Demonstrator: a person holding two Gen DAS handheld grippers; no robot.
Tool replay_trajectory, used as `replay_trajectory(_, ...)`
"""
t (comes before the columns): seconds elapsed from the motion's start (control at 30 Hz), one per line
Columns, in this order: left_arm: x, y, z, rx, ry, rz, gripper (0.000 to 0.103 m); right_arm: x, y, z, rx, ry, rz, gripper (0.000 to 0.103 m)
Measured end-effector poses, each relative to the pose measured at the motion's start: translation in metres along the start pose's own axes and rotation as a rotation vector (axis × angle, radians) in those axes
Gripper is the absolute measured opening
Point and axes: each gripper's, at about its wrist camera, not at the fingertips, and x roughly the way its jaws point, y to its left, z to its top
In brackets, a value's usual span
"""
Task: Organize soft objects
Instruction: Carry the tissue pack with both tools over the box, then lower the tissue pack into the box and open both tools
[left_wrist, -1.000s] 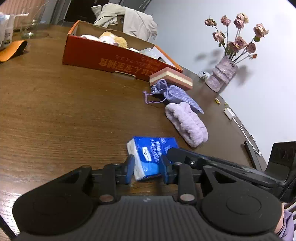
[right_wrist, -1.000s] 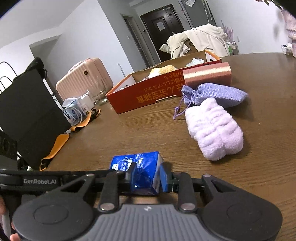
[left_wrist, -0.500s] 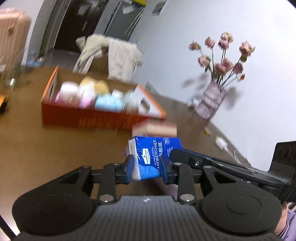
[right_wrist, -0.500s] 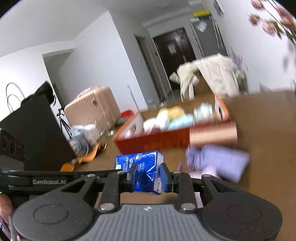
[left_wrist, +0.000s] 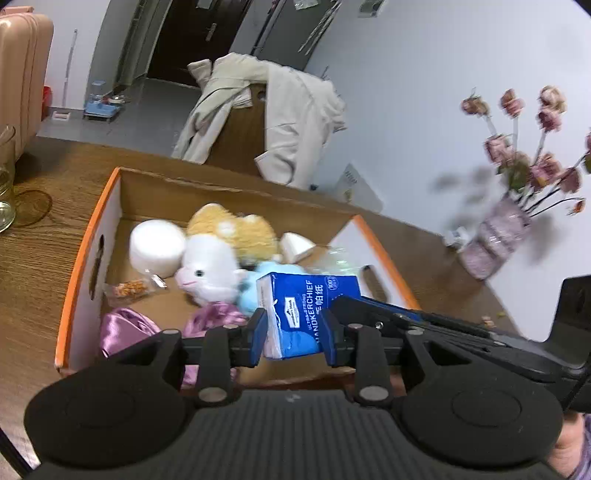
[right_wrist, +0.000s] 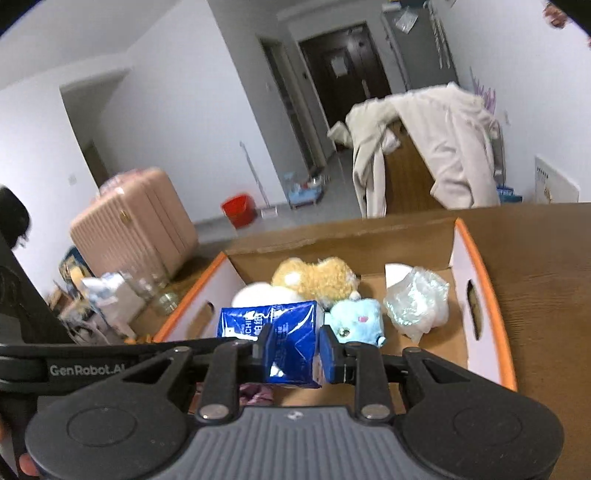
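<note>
Now the open orange-edged cardboard box (left_wrist: 88, 251) on the brown wooden table (left_wrist: 33, 295) fills both views; a second ago it lay well ahead. Only the left view shows the vase of dried pink flowers (left_wrist: 495, 236), only the right the pink ribbed suitcase (right_wrist: 136, 221). Left gripper (left_wrist: 293, 330) and right gripper (right_wrist: 291, 350) both clamp the blue handkerchief-tissue pack (left_wrist: 310, 314), lifted off the table, over the box's near end, long axis spanning the grippers.

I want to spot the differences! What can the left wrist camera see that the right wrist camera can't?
Only the left wrist view shows the vase of flowers, the white plush and purple satin cloth. Only the right wrist view shows the red bucket. Both show the blue tissue pack pinched by both grippers, the yellow plush and the orange box.
</note>
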Motion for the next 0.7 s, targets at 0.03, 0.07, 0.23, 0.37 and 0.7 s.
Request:
replay_trajectory(0.03,0.003,0.004,-0.003,0.013,-0.007,0.018,0.031,0.008,0.0,-0.001,-0.005,0.009,-0.006,0.027)
replay_trajectory(0.07,0.005,0.006,-0.006,0.034,-0.015,0.042,0.033,0.015,0.001,-0.002,-0.009,0.022,-0.012,0.028)
replay_trajectory(0.23,0.001,0.007,-0.015,0.101,-0.051,0.097,0.04,0.035,0.007,-0.018,-0.051,0.068,-0.046,0.033)
replay_trajectory(0.37,-0.021,0.006,-0.022,0.123,-0.091,0.118,0.045,0.014,0.013,-0.02,-0.077,0.048,-0.047,0.037)
replay_trajectory(0.7,-0.12,-0.007,-0.078,0.16,-0.217,0.153,0.062,-0.115,0.062,-0.047,-0.286,-0.114,-0.072,0.055)
